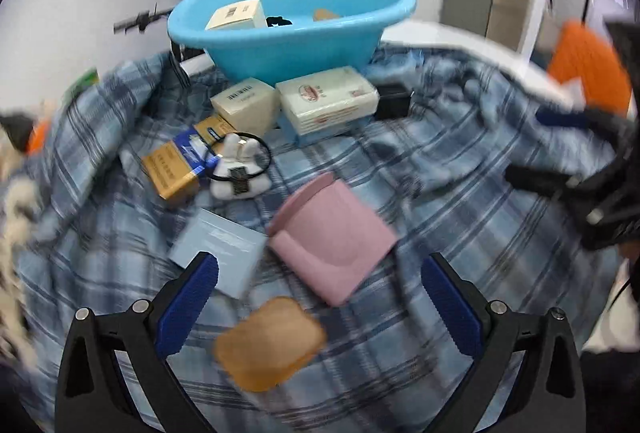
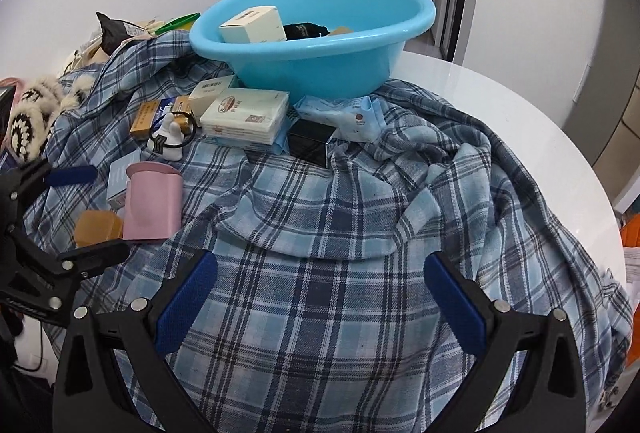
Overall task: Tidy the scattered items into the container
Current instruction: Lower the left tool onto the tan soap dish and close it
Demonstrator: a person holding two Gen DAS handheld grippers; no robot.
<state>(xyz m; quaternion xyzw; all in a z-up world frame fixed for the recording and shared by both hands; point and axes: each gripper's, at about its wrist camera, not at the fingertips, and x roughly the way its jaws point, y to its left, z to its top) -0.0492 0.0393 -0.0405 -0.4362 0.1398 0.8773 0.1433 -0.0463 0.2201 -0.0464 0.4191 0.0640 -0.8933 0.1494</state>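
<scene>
A blue basin (image 1: pixel 292 45) (image 2: pixel 312 53) stands at the back on a plaid cloth (image 2: pixel 320 201). It holds a cream box (image 1: pixel 236 15), a black item (image 2: pixel 304 31) and a brownish piece (image 1: pixel 326 15). My left gripper (image 1: pixel 320 273) (image 2: pixel 112 213) is open low over the cloth. An amber block (image 1: pixel 270 343) (image 2: pixel 98 229) lies between its fingers, and a pink pouch (image 1: pixel 332 233) (image 2: pixel 154 201) lies just past the tips. My right gripper (image 2: pixel 320 269) (image 1: pixel 536 149) is open over bare cloth with nothing between its fingers.
In front of the basin lie a tissue pack (image 1: pixel 326 99), a cream box (image 1: pixel 246 105), a black box (image 2: pixel 310 141), a wipes pack (image 2: pixel 344 115), a gold box (image 1: pixel 176 165), a white figurine ringed by a hair tie (image 1: pixel 238 169) and a pale blue packet (image 1: pixel 218 249). White table edge (image 2: pixel 540 121) on the right.
</scene>
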